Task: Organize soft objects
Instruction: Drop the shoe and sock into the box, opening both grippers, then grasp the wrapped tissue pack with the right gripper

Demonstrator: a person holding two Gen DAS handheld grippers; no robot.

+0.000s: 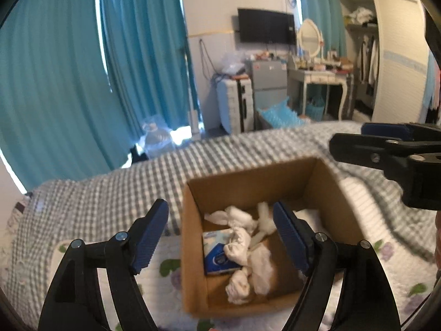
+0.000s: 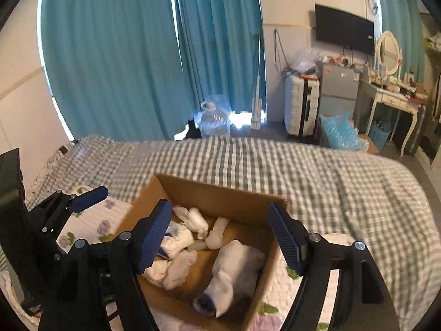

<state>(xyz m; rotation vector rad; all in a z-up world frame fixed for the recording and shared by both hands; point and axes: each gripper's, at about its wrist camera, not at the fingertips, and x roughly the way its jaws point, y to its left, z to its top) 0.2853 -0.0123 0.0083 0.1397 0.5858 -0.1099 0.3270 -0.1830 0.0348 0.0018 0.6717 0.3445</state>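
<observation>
An open cardboard box (image 1: 248, 182) sits on the bed. Inside it lie several crumpled white socks (image 1: 239, 218) and a blue tissue pack (image 1: 217, 256). My left gripper (image 1: 220, 207) hangs open over the box's left half, and nothing is between its blue pads. My right gripper (image 1: 347, 136) shows at the right edge of the left wrist view, over the box's far right corner. In the right wrist view, my right gripper (image 2: 219, 207) is open above the box (image 2: 220, 195). Below it a larger white sock with a dark toe (image 2: 231, 270) lies blurred in the box, clear of the pads. A left gripper finger (image 2: 91, 197) shows at the left.
The bed has a grey checked cover (image 2: 317, 171), with a white floral quilt (image 1: 162, 275) under the box. Beyond the bed are teal curtains (image 2: 115, 55), a water jug (image 2: 213, 121), a white suitcase (image 2: 300, 104), a small fridge (image 2: 337, 85) and a dressing table (image 2: 394, 96).
</observation>
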